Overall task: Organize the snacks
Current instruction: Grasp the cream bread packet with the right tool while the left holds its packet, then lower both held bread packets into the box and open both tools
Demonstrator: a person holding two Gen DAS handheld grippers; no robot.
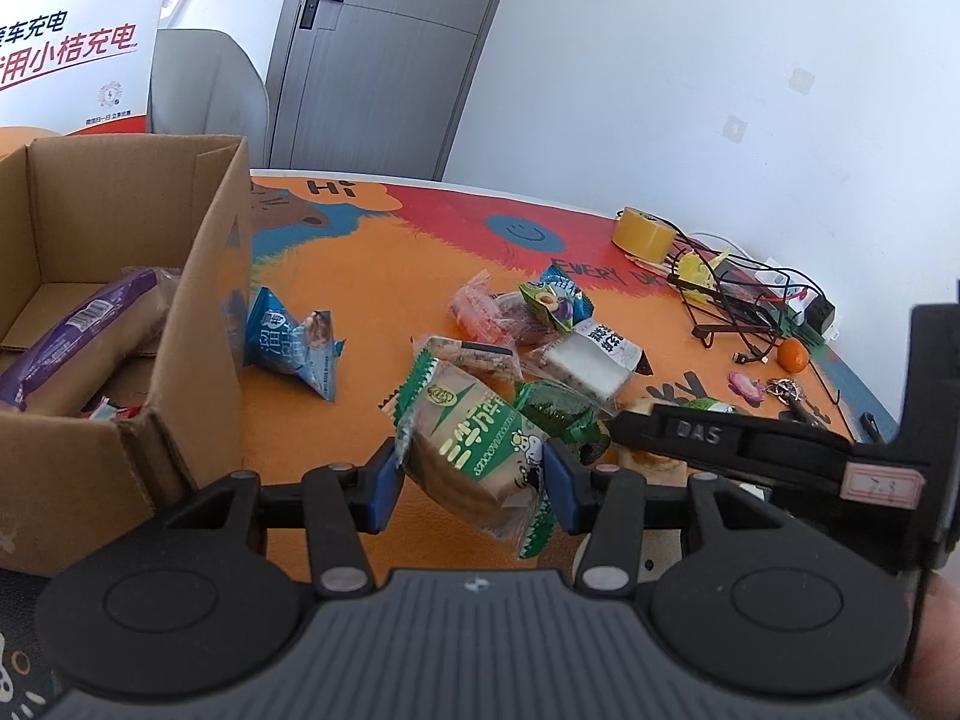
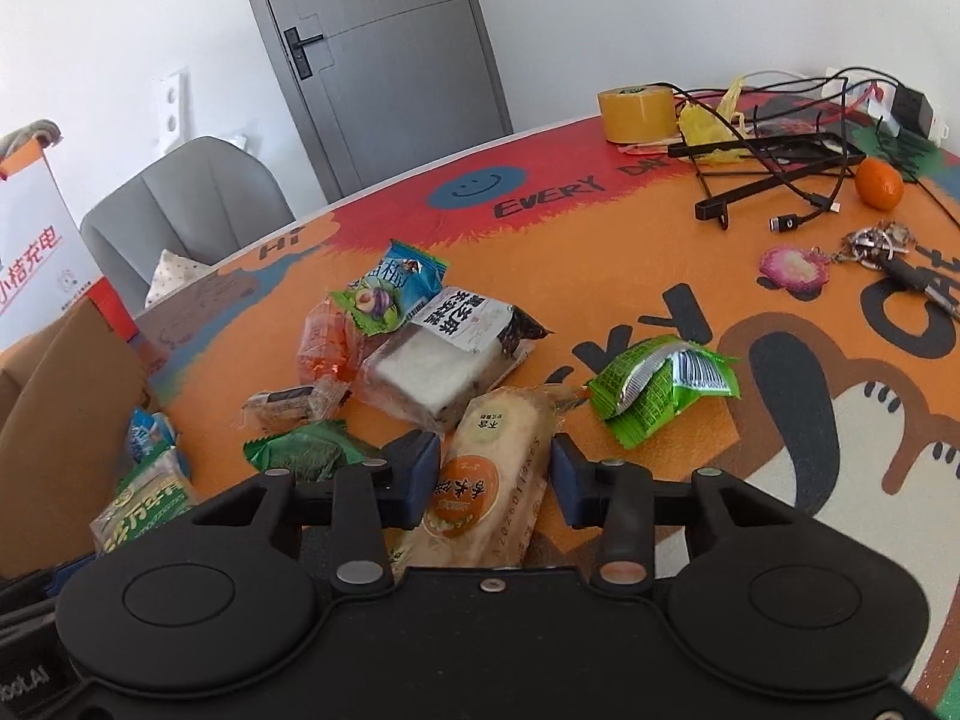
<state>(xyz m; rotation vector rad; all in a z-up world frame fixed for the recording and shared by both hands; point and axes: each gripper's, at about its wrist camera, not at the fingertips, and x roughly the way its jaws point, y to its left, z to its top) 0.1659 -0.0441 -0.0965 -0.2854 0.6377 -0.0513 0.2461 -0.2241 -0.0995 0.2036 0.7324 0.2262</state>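
Two packets were held at once: the green cracker packet [image 1: 474, 450], clamped in the left gripper [image 1: 474, 480] jaws above the counter [image 1: 372, 300], beside the cardboard box [image 1: 198, 324]; right gripper [image 2: 495, 480] jaws bracketed a bread bar [image 2: 492, 480], contact unclear.

Tape roll [image 2: 638, 111] sits far ahead-right of the right jaws, near tabletop [image 2: 780, 312] back edge. Just right of it: yellow wrapper [image 2: 711, 120], black stand [image 2: 774, 171] and tangled cables [image 2: 804, 204]. Orange [image 2: 879, 182] right of the stand, close to the cables. Pink charm [image 2: 792, 267] w/ keys [image 2: 882, 246] nearer, well right of the jaws. Gray door [image 2: 372, 54] straight ahead past the tabletop; gray chair [image 2: 180, 198] ahead-left. White poster [image 1: 66, 30] far left of the left jaws.
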